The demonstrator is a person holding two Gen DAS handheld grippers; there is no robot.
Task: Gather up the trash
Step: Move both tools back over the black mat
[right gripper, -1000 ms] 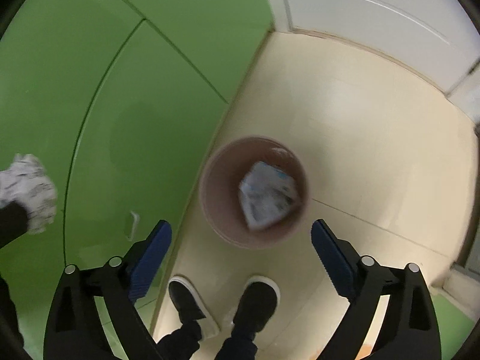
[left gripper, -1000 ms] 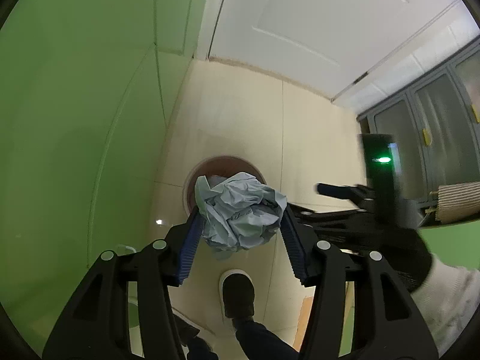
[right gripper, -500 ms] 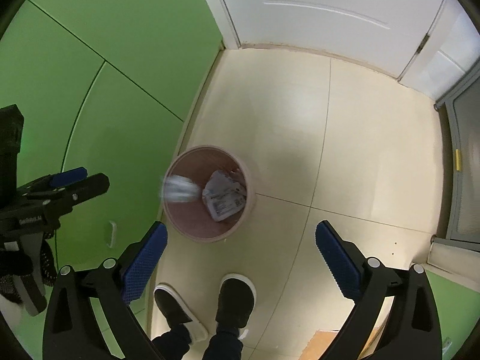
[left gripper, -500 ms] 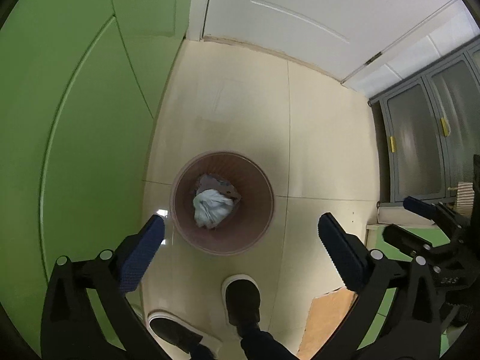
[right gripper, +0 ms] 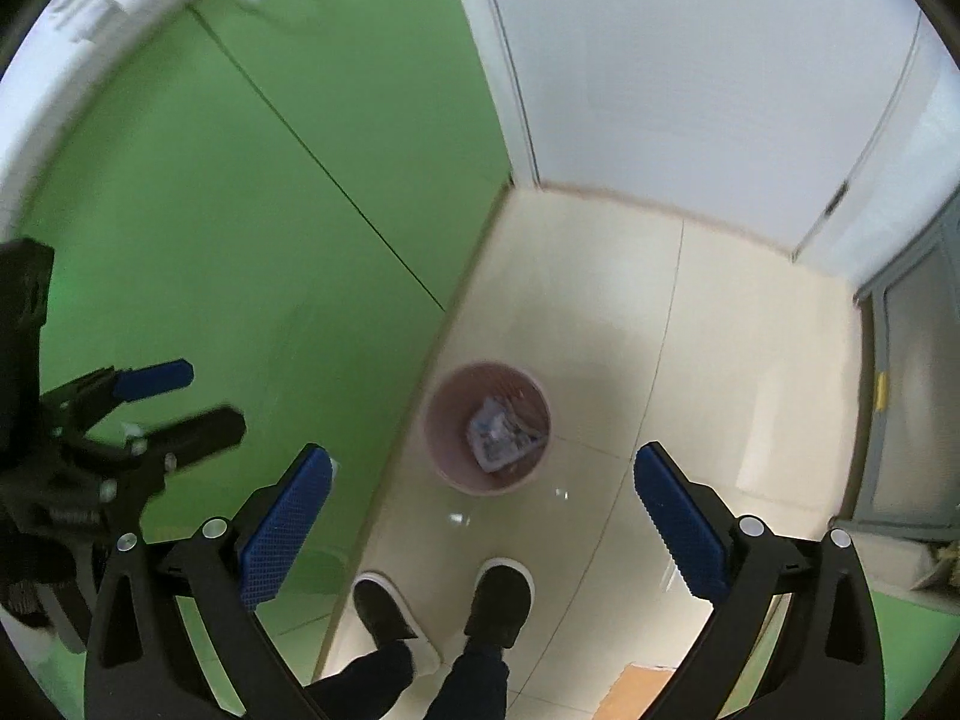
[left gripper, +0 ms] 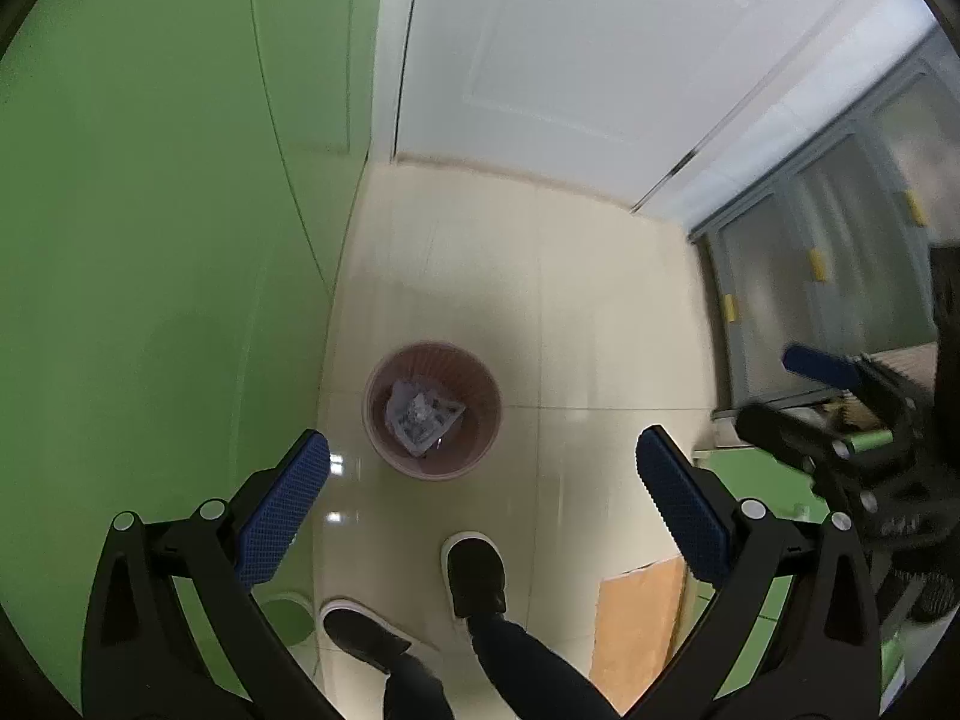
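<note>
A round pink waste bin (left gripper: 384, 450) stands on the cream tile floor by the green wall; it also shows in the right wrist view (right gripper: 444, 468). Crumpled paper (left gripper: 423, 414) lies inside it, seen too in the right wrist view (right gripper: 501, 435). My left gripper (left gripper: 480, 510) is open and empty, high above the bin. My right gripper (right gripper: 483, 516) is open and empty, also high above it. Each gripper shows at the edge of the other's view: the right one (left gripper: 840, 402), the left one (right gripper: 174, 402).
The person's black shoes (left gripper: 474, 576) stand just in front of the bin. A white door (left gripper: 570, 60) is behind it, a grey glass-front cabinet (left gripper: 828, 276) to the right. A brown cardboard sheet (left gripper: 639, 624) lies on the floor at lower right.
The left gripper opened and the crumpled blue-grey paper fell into the bin. Both grippers then rose and tilted up, so the bin looks smaller and farther.
</note>
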